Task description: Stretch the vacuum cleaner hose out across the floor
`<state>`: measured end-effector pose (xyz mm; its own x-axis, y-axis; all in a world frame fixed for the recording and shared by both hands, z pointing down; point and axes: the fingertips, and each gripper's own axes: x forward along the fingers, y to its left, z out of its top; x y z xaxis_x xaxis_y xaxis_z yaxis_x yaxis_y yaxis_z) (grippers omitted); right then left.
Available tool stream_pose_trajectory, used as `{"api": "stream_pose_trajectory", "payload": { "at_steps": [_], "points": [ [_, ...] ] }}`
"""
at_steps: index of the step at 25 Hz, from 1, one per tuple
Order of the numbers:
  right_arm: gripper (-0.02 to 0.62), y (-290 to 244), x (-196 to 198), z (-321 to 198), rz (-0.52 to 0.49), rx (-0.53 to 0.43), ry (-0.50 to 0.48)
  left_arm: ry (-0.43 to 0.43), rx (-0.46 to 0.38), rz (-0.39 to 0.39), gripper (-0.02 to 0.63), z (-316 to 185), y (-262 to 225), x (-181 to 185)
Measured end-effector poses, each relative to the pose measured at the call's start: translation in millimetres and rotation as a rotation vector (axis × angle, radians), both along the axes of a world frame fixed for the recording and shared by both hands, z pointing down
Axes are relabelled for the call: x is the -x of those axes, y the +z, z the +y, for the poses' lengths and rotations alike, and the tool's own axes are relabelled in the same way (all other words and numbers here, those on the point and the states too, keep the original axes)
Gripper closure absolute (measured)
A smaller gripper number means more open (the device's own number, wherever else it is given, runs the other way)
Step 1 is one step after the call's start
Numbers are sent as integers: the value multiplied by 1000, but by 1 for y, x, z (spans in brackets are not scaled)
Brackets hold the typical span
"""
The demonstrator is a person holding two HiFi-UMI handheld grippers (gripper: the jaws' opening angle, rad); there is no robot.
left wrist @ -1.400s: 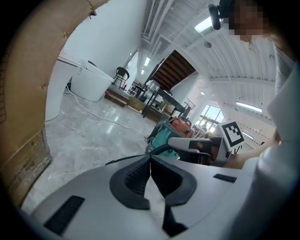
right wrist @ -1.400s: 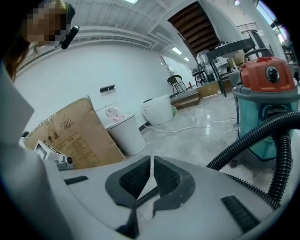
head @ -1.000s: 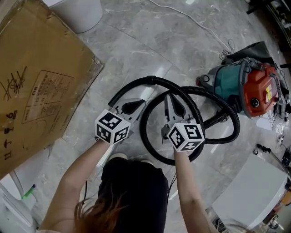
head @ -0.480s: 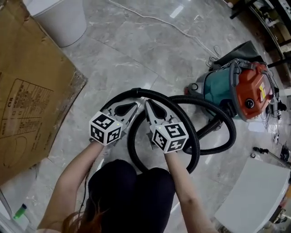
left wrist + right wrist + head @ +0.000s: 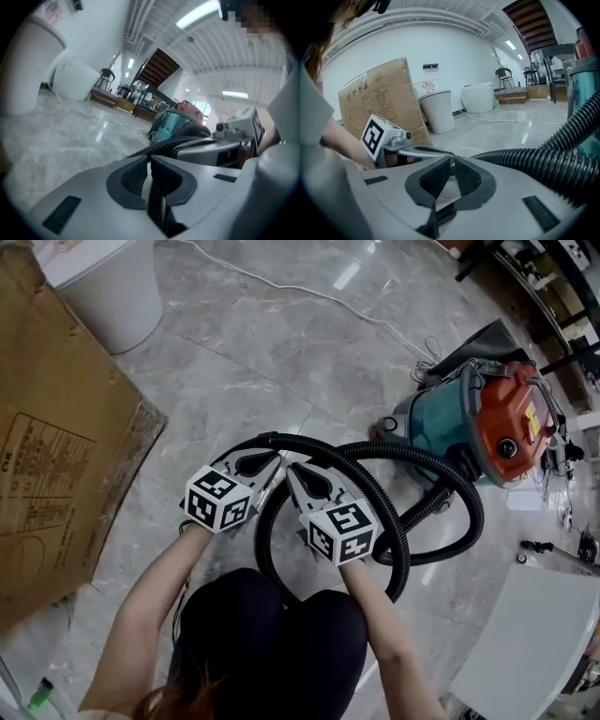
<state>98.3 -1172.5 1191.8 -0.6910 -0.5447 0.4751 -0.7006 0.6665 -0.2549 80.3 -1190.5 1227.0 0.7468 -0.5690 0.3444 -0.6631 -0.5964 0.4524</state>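
The left tool [image 5: 277, 459] and right tool [image 5: 292, 470] are both pinched together, empty, over the coiled vacuum hose [image 5: 272, 438]; unopened, they'd likely just shove it.

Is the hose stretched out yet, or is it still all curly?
Nothing is done yet: the hose lies in loops on the floor beside the vacuum cleaner. In hand: the left gripper and right gripper hang over the loop, both shut and empty. Left: grab the hose and pull it out straight.
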Motion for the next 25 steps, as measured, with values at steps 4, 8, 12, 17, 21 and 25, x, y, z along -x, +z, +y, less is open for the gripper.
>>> {"api": "stream_pose_trajectory", "payload": {
  "at_steps": [4,8,12,17,21,25],
  "points": [
    [577,-2,0,-1,13,-19,-19,-89,422,423,556,-5,12,-6],
    [577,-10,-5,-6,1,-40,-7,-124,636,710,369,-10,15,-16],
    [577,-17,-10,-11,-24,-53,11,-154,689,824,314,-22,20,-22],
    [577,-22,-14,-3,-34,-67,-5,-289,787,995,298,-40,33,-24],
    [577,-24,-21,2,-6,-67,-14,-407,879,1129,298,-52,51,-24],
    [577,-31,-31,8,-14,-76,-7,-522,938,1130,301,-56,78,-20]
  ]
}}
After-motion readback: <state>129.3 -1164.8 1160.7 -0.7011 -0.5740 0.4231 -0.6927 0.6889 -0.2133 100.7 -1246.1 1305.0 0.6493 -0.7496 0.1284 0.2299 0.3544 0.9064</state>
